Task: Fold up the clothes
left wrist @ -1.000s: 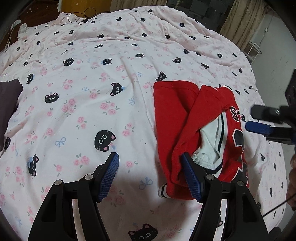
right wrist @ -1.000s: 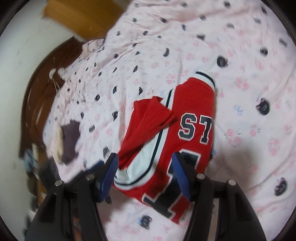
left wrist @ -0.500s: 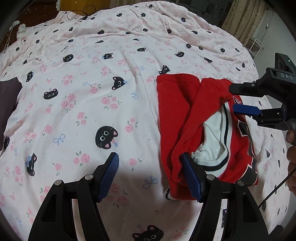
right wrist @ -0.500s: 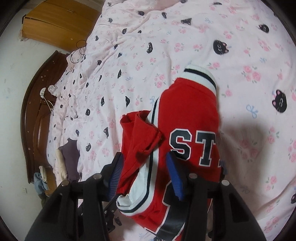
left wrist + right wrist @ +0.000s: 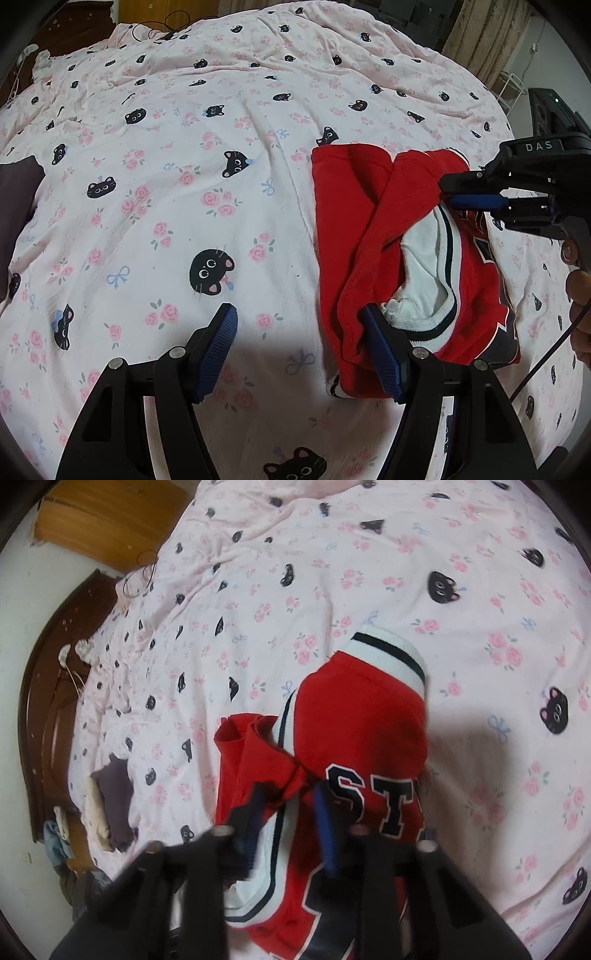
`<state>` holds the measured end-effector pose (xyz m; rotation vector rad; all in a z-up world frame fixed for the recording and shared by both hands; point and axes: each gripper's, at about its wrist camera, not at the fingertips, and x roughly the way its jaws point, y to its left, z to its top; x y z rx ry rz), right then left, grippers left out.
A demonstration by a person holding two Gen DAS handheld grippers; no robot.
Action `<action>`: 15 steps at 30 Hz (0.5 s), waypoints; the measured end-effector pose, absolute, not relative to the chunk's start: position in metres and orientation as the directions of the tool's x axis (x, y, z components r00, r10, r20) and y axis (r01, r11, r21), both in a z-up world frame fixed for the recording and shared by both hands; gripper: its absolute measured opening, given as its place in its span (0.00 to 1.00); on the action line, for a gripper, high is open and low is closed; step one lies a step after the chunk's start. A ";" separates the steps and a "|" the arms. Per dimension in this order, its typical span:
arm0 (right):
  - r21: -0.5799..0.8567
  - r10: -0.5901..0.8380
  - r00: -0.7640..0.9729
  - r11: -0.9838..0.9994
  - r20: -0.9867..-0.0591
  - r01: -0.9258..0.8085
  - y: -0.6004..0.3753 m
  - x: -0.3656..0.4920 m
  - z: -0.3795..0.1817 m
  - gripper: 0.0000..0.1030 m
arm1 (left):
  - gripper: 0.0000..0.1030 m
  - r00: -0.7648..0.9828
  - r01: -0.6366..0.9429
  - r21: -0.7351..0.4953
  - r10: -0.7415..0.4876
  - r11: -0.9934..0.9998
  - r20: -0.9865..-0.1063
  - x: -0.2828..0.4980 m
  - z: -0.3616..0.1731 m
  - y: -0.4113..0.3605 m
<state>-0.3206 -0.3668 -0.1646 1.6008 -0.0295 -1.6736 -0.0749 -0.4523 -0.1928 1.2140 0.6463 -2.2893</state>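
Note:
A red jersey [image 5: 354,229] with white and black trim and large letters lies partly folded on the bed, also in the right wrist view [image 5: 362,731]. My left gripper [image 5: 299,347] is open and empty, low over the sheet at the jersey's near left edge. My right gripper [image 5: 288,805] has its blue pads narrowed around a bunched red fold of the jersey; it shows in the left wrist view [image 5: 448,192] at the jersey's far right side.
The bed is covered by a pink sheet [image 5: 184,147] with black cat faces and roses. A dark purple garment [image 5: 114,794] lies by the wooden headboard [image 5: 44,701], also at the left edge [image 5: 14,206]. Curtains [image 5: 480,37] hang at back right.
My right gripper has moved in over the jersey and its pads have narrowed onto a red fold. My left gripper stays open in place.

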 end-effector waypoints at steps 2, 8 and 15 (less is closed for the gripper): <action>0.505 -0.539 0.109 -0.675 -0.836 0.537 -0.369 -0.318 -0.160 0.19 | 0.63 -0.500 0.596 -0.185 -0.181 -0.781 -0.847 -0.075 -0.192 -0.452; 0.494 -0.537 0.092 -0.679 -0.839 0.543 -0.370 -0.318 -0.154 0.19 | 0.63 -0.500 0.595 -0.185 -0.180 -0.782 -0.847 -0.075 -0.192 -0.452; 0.459 -0.512 0.070 -0.692 -0.856 0.558 -0.388 -0.322 -0.158 0.06 | 0.63 -0.501 0.594 -0.186 -0.179 -0.783 -0.847 -0.075 -0.191 -0.452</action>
